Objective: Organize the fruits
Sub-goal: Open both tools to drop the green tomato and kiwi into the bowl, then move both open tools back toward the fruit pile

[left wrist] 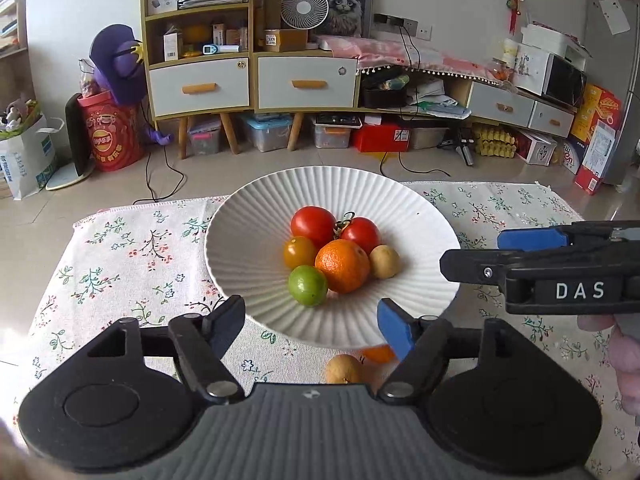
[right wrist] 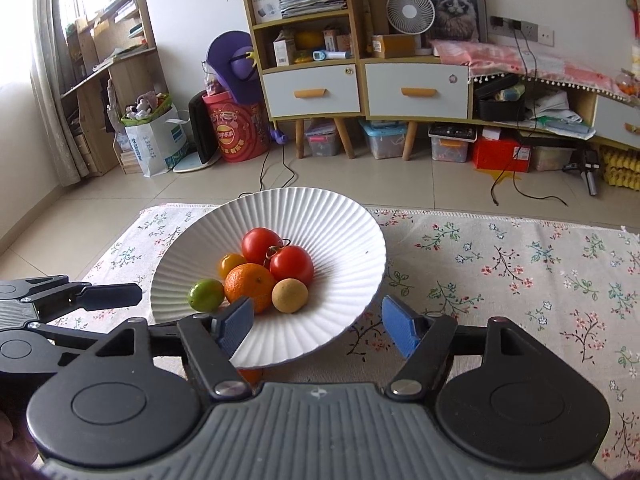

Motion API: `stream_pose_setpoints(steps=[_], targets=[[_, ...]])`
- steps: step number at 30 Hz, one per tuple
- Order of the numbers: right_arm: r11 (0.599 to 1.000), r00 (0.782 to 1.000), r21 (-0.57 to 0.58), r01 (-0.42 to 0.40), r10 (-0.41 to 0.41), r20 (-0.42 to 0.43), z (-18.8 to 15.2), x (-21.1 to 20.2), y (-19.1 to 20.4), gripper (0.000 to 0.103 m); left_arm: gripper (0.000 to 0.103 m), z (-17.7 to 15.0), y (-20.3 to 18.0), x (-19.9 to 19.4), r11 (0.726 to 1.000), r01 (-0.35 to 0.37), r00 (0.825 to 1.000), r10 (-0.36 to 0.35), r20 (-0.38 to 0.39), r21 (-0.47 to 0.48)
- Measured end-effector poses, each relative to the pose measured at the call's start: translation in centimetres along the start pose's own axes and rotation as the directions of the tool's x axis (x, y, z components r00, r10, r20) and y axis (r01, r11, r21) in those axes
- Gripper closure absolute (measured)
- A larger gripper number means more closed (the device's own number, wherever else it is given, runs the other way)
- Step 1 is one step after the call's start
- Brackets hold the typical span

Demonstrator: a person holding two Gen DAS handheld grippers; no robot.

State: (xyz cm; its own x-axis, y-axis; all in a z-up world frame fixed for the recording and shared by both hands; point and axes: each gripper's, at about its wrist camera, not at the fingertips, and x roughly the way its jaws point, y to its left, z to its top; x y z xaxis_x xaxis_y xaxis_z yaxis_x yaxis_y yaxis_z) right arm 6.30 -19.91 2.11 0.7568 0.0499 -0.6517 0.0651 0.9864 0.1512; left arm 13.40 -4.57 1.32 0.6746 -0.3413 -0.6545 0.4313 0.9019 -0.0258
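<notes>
The cloth (left wrist: 120, 248) carried the plate (left wrist: 248, 216), which held six fruits: two tomatoes (left wrist: 313, 225), an orange (left wrist: 342, 266) and smaller ones. Two fruits (left wrist: 343, 369) lay on the cloth before it. Both the left gripper (left wrist: 312, 324) and right gripper (right wrist: 316, 324) stood wide, empty. Judged mid-task: next, grasp a loose fruit.

Half hidden at lower centre behind the plate (left wrist: 256, 280) rim and blue pad: small orange fruit (left wrist: 378, 353); beside it, tan fruit (left wrist: 343, 369), base cut off.
</notes>
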Motion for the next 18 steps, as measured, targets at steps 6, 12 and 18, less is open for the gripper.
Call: stream_pose_setpoints(steps=[6, 12, 18], targets=[[1.0, 0.999, -0.008, 0.024, -0.024, -0.023, -0.9, -2.0, 0.0, 0.02, 0.009, -1.0, 0.1, -1.9, 0.999, -0.03, 0.999, 0.029, -0.022, -0.04], [0.999, 1.0, -0.037, 0.01, -0.011, -0.025, -1.8, -3.8, 0.6, 0.009, 0.003, -2.4, 0.4, -3.9, 0.997, -0.055, 0.998, 0.053, -0.039, -0.062], [1.0, 1.0, -0.018, -0.009, 0.009, -0.015, -2.5, -4.7, 1.4, 0.004, 0.002, -3.5, 1.0, -4.9, 0.996, -0.055, 0.997, 0.051, -0.056, -0.076]])
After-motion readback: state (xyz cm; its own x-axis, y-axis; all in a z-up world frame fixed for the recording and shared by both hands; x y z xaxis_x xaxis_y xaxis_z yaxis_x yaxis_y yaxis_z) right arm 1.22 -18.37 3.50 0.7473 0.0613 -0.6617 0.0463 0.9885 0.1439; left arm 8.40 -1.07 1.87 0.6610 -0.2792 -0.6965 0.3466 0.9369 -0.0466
